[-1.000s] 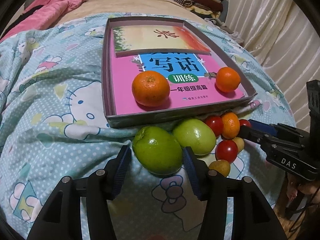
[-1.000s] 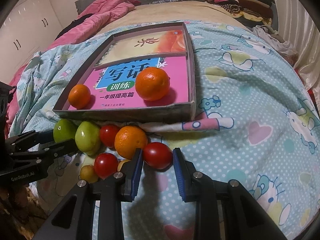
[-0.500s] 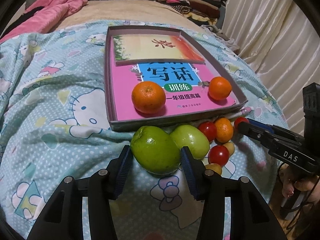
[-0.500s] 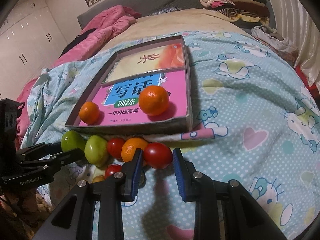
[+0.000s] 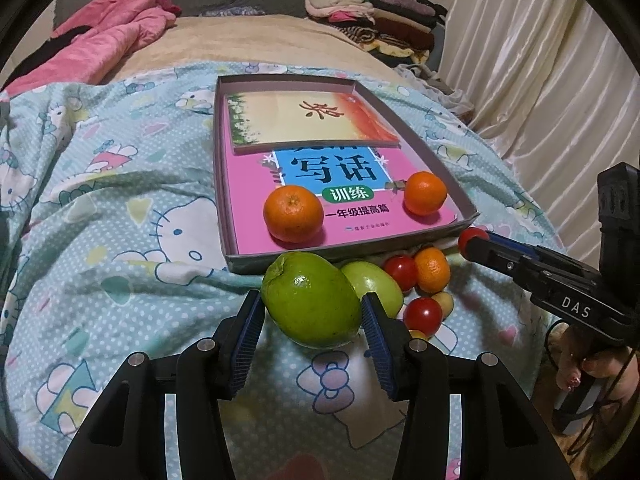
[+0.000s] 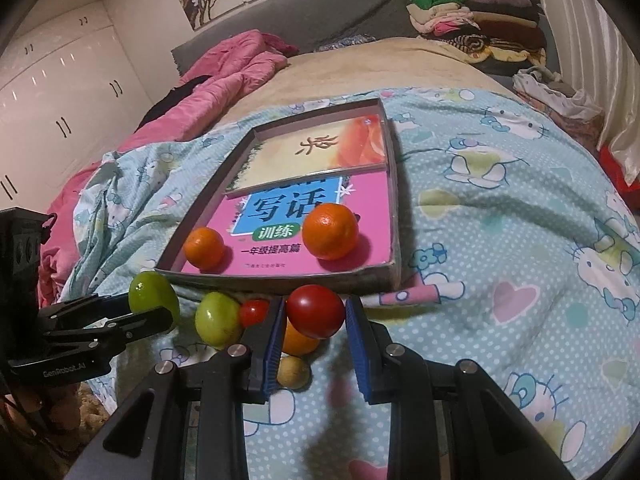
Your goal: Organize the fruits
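So both grippers have fruit in them right now. The left gripper [image 5: 312, 322] has its blue-padded jaws clamped on a big glossy green apple-like fruit [image 5: 311, 300], one pad on each side, and the fruit looks lifted clear of the pale blue cartoon-cat bedspread [image 5: 120, 248]. The right gripper [image 6: 315, 326] is closed on a small shiny red tomato [image 6: 315, 311] — it's pinched between the pads, and you can spot it from the left wrist view too, poking out at the tip of the black fingers.

Just beyond them is a shallow grey cardboard box lid [image 5: 222, 184] lying on the bed, with a pink workbook [image 5: 256, 184] inside and a cream-and-orange booklet [image 5: 308, 120] on top of its far half. Two oranges sit on the pink cover: a larger round orange [image 5: 293, 213] and a smaller orange mandarin [image 5: 425, 193], well apart from each other.

The remaining fruit is bunched on the bedspread right against the near wall of the box: a second green fruit [image 5: 378, 286], a red cherry tomato [image 5: 401, 273], a small orange [image 5: 431, 270], another red tomato [image 5: 422, 316] and a pale yellowish little fruit [image 5: 445, 301] — all touching or nearly so.

Further back there's a crumpled pink quilt [image 6: 236, 68] and a pile of folded clothes [image 6: 476, 20].
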Action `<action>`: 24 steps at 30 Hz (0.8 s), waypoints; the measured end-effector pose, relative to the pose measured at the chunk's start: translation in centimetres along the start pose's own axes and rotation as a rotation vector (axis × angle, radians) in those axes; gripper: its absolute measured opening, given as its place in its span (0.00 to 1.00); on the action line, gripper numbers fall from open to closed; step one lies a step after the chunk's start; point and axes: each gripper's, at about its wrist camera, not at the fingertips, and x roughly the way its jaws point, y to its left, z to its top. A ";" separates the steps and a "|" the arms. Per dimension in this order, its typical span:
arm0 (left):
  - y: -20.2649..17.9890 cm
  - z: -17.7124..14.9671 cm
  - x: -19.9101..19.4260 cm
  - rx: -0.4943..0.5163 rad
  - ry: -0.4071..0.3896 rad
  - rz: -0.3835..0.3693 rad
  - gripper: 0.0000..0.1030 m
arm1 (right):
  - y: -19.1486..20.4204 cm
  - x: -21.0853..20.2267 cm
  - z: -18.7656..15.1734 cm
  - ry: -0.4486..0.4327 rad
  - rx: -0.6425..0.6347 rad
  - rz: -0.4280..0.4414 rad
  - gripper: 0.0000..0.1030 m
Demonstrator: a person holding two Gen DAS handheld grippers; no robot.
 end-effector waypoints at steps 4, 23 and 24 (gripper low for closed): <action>-0.1 0.1 -0.5 -0.005 -0.015 -0.005 0.50 | 0.2 -0.2 0.1 -0.013 -0.013 0.003 0.30; -1.7 1.5 -2.1 0.013 -0.076 0.003 0.50 | 0.2 -2.4 1.5 -0.135 -0.033 0.029 0.30; -1.8 1.6 -2.2 0.015 -0.078 0.005 0.50 | 0.2 -2.4 1.6 -0.137 -0.034 0.029 0.30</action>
